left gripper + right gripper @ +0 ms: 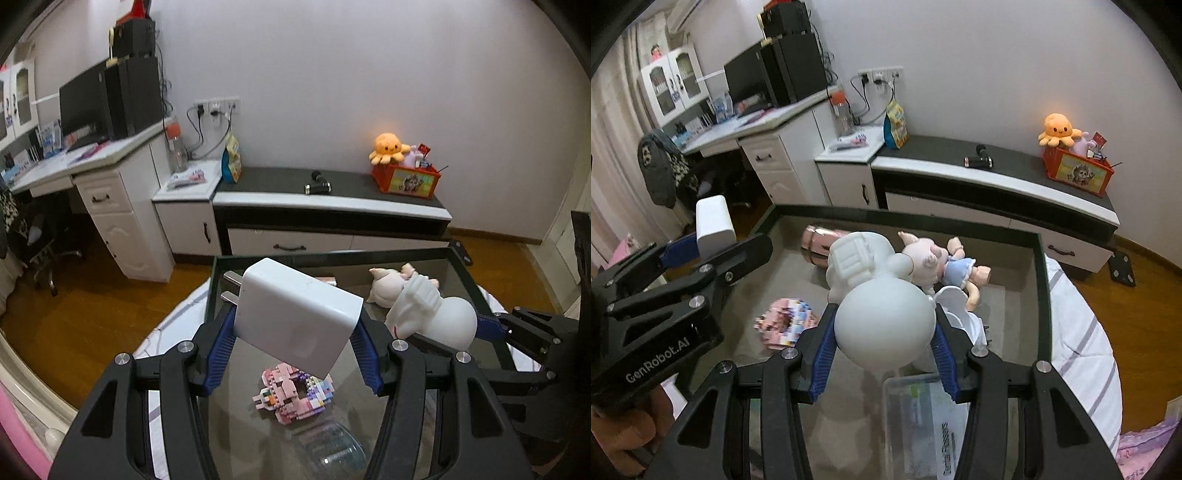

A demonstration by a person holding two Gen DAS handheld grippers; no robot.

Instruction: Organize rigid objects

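Clamping a white charger (295,317) in the left claw (293,341), prongs pointing up-left, raised above the glass worktop (236,398); below it, a pink brick toy (291,391) and a clear box (blurred).

Gripping the round head of a white figurine (882,325) in the right claw (882,354), lifted over the worktop beside a pink doll (938,266) lying flat; left claw and charger visible at far left.
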